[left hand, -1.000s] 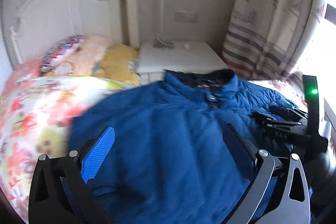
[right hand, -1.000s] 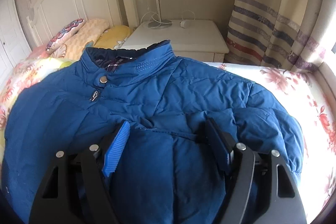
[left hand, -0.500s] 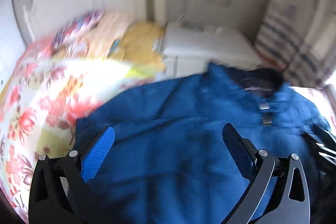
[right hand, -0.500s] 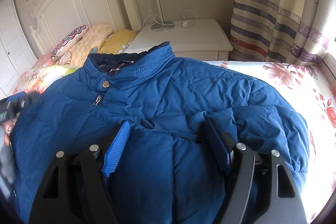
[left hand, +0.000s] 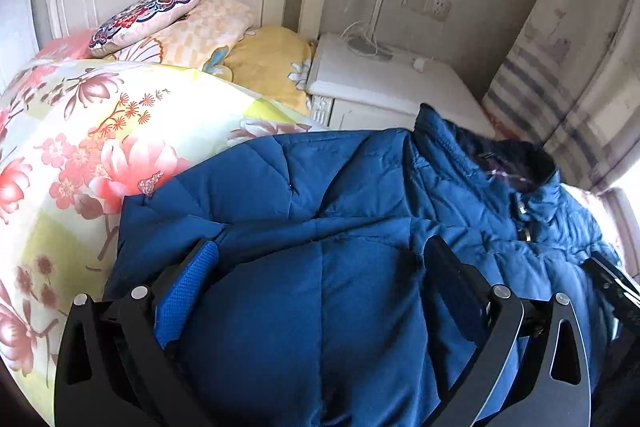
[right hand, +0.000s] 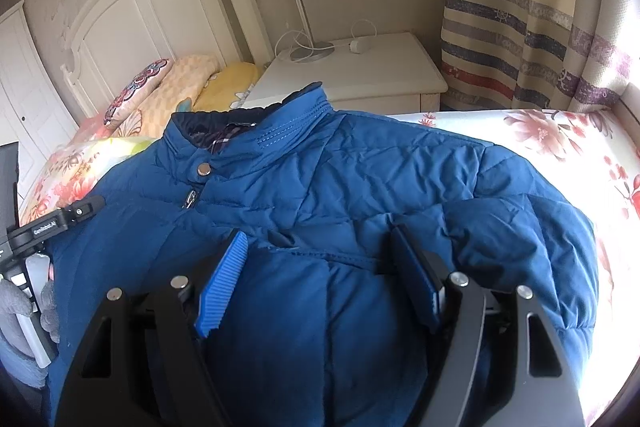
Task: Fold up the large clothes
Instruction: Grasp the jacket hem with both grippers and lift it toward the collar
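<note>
A large blue quilted jacket (right hand: pixel 360 179) lies front up on the bed, its collar toward the nightstand; it also shows in the left wrist view (left hand: pixel 340 227). My left gripper (left hand: pixel 320 263) is open just above the jacket's left shoulder and sleeve. My right gripper (right hand: pixel 320 259) is open above the jacket's right chest, near the folded-in right sleeve (right hand: pixel 532 239). Neither gripper holds any cloth. The left gripper's body (right hand: pixel 52 223) shows at the left edge of the right wrist view.
The jacket rests on a floral quilt (left hand: pixel 80 131) that shows at its left and on floral bedding (right hand: pixel 580 147) at its right. Pillows (left hand: pixel 192 27) lie against a white headboard (right hand: pixel 132 23). A white nightstand (right hand: pixel 360 67) with a lamp stands behind, next to a striped curtain (right hand: pixel 520 19).
My left gripper has swung left, from over the jacket's middle to over its left shoulder and sleeve. My right gripper has barely moved. Both stayed open.
</note>
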### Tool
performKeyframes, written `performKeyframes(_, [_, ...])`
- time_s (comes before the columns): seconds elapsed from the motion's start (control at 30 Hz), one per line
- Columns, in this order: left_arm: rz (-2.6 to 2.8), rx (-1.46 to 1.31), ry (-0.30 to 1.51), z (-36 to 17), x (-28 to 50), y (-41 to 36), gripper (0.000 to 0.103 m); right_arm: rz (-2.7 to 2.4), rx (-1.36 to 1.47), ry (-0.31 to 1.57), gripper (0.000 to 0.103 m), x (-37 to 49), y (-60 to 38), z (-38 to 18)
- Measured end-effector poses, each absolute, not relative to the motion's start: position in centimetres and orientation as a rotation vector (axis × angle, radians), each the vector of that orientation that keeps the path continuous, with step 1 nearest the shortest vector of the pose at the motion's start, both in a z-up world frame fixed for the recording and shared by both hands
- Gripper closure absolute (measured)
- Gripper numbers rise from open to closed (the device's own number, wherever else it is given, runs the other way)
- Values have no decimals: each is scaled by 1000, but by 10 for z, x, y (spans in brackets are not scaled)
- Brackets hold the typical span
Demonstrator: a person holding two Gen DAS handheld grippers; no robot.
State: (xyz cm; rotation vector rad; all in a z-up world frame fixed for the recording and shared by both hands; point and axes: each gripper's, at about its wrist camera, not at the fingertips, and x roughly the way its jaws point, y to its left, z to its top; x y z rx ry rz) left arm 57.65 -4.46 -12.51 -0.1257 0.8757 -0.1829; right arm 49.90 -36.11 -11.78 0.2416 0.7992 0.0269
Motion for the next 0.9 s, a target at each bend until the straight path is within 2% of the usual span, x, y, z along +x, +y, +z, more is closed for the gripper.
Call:
performKeyframes(0.13, [-77,-143,812,-100,540,-36,5,54,259,789,28,490,-364,-111])
performKeyframes(0.23, [-200,-94,753,-71,475,-49,5,65,303,779,28,457,-360,-88])
performKeyframes(0.3, [-249,11,746,-65,437,-68,5,112,306,748,22,417,-348,-73])
performKeyframes(0.33, [-282,69,742,-66,417,-81,5,114,284,751,18,399,-340,-71])
performKeyframes(0.4, [-329,141,758,-75,391,-97,5,115,192,790,18,364,-316,-75])
performKeyframes(0.57, [-322,306,965,-139,373,-130,4,88,-19,960,11,323,-269,-126])
performKeyframes(0.7, [-289,172,975,-136,368,-100,5,44,-24,999,8,314,-266,-122])
performKeyframes(0.8, [-260,68,910,-117,335,-61,5,23,-28,985,8,286,-264,-112])
performKeyframes(0.9, [-152,65,899,-126,309,-24,5,14,-57,1001,3,253,-263,-119])
